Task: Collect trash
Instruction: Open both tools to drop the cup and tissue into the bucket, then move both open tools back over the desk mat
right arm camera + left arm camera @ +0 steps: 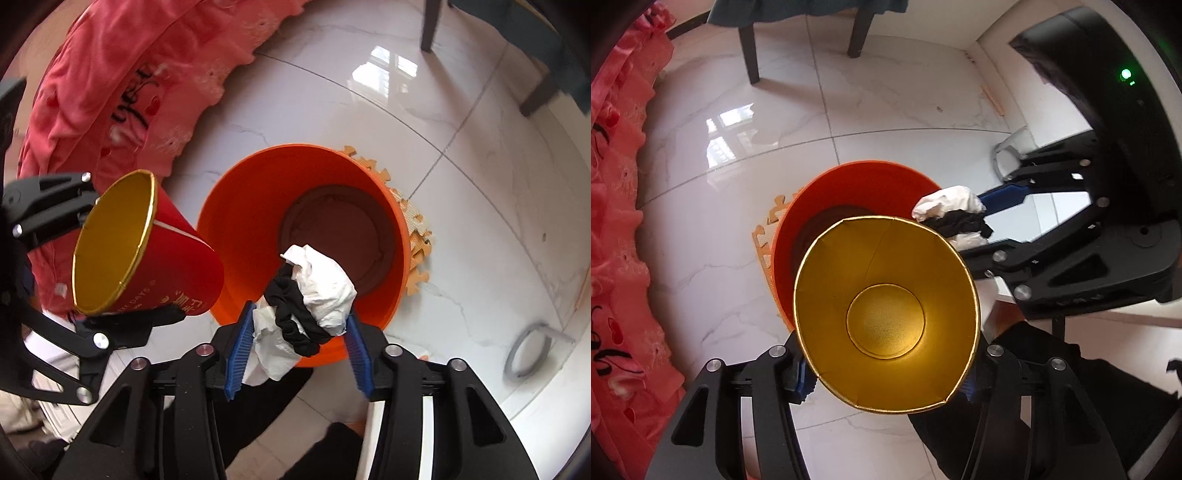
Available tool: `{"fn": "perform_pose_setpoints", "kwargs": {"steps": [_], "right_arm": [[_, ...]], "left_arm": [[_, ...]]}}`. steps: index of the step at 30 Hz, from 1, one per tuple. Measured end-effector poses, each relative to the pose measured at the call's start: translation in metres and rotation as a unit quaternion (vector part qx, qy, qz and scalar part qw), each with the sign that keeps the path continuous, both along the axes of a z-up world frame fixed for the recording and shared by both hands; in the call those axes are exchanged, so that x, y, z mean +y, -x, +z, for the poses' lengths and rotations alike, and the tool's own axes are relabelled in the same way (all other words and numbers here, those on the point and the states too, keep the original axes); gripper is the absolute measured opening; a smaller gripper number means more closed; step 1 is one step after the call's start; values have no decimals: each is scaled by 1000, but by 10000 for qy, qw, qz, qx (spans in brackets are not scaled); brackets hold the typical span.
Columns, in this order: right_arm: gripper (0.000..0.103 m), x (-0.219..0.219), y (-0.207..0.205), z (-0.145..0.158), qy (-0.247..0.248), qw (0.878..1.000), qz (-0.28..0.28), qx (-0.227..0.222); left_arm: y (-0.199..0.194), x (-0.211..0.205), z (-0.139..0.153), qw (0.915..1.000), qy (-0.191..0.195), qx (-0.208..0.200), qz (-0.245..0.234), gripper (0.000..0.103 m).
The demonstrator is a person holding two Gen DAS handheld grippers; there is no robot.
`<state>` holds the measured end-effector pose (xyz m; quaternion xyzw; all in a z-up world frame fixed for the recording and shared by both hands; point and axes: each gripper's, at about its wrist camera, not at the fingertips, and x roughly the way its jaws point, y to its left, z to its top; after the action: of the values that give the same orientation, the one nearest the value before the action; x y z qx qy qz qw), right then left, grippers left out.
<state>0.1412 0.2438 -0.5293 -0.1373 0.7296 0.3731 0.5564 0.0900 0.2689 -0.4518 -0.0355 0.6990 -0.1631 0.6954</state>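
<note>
My left gripper (886,376) is shut on a red paper cup with a gold inside (886,314), held above the floor beside the orange bin (849,192). The cup (147,251) also shows in the right wrist view, tilted, left of the bin (258,206). My right gripper (299,328) is shut on a wad of white tissue with a black scrap (314,291), held over the bin's near rim. The wad (953,206) shows in the left wrist view at the bin's right edge. The bin's inside looks empty.
A pink bedspread (122,81) hangs at the left. The bin stands on a tan foam puzzle mat (413,236) on white marble tiles. Dark chair legs (750,55) stand at the back. A grey ring (524,354) lies on the floor at right.
</note>
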Motion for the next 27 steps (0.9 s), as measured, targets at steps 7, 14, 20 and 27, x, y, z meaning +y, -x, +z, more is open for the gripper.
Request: {"fn": "perform_pose_setpoints", "kwargs": {"steps": [7,14,20,27], "right_arm": [[55,-2,-1,4,8,10000,3,-27],[55,7,2,25,21,9998,153,-159],[55,5,6,69,-32,9991,310,-283],[55,-13,15,146,-483,9972,204,-540]], "left_arm": [[4,1,0,9999,-82,119,-3,71],[4,1,10,9997,-151,80,-171,71],[7,3,46,9992,-217,-70,-320,71],[17,-6,119,9969,-465,-457,-432,82]]}}
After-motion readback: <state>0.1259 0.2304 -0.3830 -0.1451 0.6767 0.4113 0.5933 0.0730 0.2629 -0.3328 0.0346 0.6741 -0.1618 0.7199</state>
